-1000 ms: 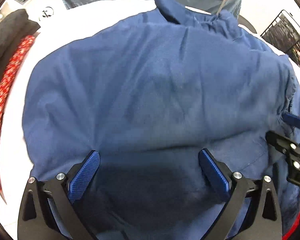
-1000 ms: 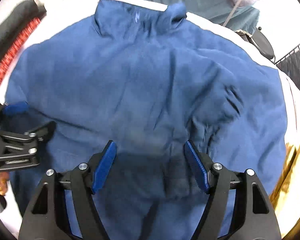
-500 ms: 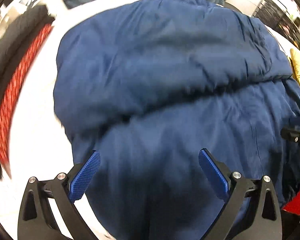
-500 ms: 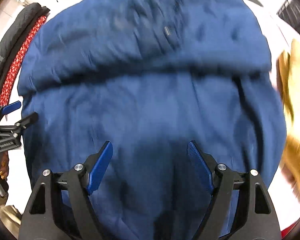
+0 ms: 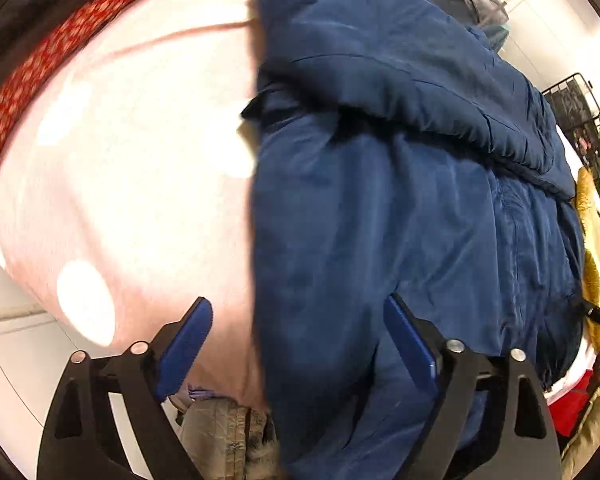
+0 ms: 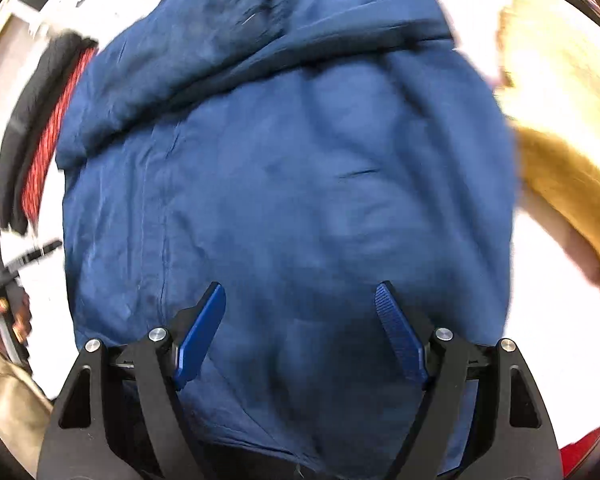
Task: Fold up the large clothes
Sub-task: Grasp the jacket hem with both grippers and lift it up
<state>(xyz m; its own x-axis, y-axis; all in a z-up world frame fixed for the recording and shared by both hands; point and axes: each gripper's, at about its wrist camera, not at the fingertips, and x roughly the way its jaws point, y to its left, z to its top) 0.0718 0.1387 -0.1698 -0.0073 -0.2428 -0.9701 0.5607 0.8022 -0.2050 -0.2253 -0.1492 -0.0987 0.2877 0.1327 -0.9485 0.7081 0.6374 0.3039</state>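
A large navy blue garment point(image 5: 400, 200) lies on a pale pink surface point(image 5: 132, 168), its far part folded over towards me in a thick roll. It fills the right wrist view point(image 6: 284, 184) too. My left gripper point(image 5: 298, 330) is open and empty, low over the garment's near left edge, one finger over bare surface. My right gripper point(image 6: 300, 316) is open and empty over the garment's near middle. The other gripper shows at the edge of each view, blurred.
A red patterned cloth point(image 5: 40, 60) and a dark one lie along the left. A mustard yellow garment point(image 6: 560, 120) lies to the right. A black wire rack point(image 5: 576, 112) stands at the far right. An olive fur-trimmed garment point(image 5: 228, 440) hangs below the near edge.
Both grippers have pulled back towards me and stayed open. The left one swung left to the garment's edge. The garment's far part now lies folded over the near part.
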